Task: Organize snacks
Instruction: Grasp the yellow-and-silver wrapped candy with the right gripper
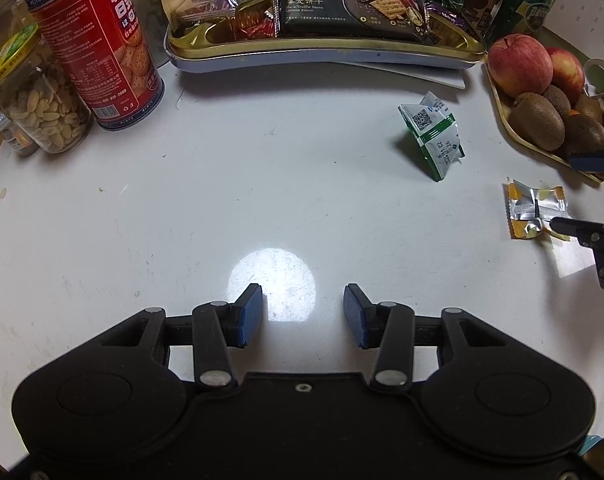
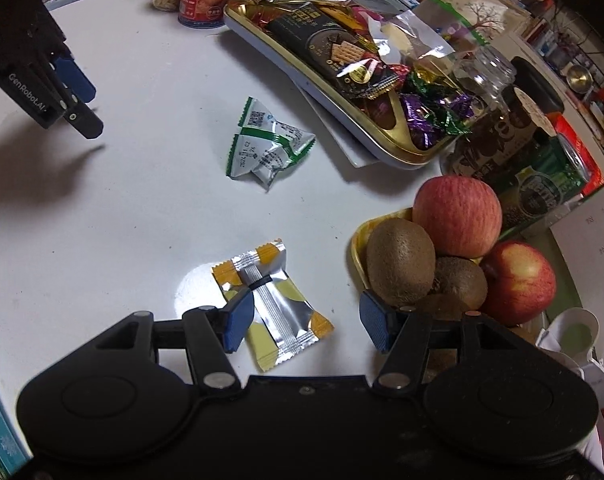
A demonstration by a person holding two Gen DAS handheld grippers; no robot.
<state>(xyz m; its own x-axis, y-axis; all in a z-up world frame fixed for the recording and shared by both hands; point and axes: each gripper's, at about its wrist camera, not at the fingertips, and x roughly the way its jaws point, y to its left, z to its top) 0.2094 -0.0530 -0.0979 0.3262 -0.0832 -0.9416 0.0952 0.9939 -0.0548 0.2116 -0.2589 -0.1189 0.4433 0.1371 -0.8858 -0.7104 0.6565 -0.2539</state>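
My right claw (image 2: 305, 320) hangs spread over the yellow packet (image 2: 272, 306), its left pad overlapping it; my left claw (image 1: 303, 314) gapes above bare surface (image 1: 182, 200).

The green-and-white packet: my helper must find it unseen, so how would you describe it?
Start at the gold tray heaped with snacks. On the bare white table just in front lies the green-and-white packet, crumpled. The other loose packet, yellow and silver, lies by the fruit.

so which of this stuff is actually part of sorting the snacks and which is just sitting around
Part of the job:
- yellow snack packet, loose on the table, between the open right gripper fingers
- green snack packet, loose on the table
- snack tray, already piled with wrapped snacks
- left gripper, open, over bare table

Just lying about:
- fruit plate with apples and kiwis
- red biscuit tin
- peanut jar
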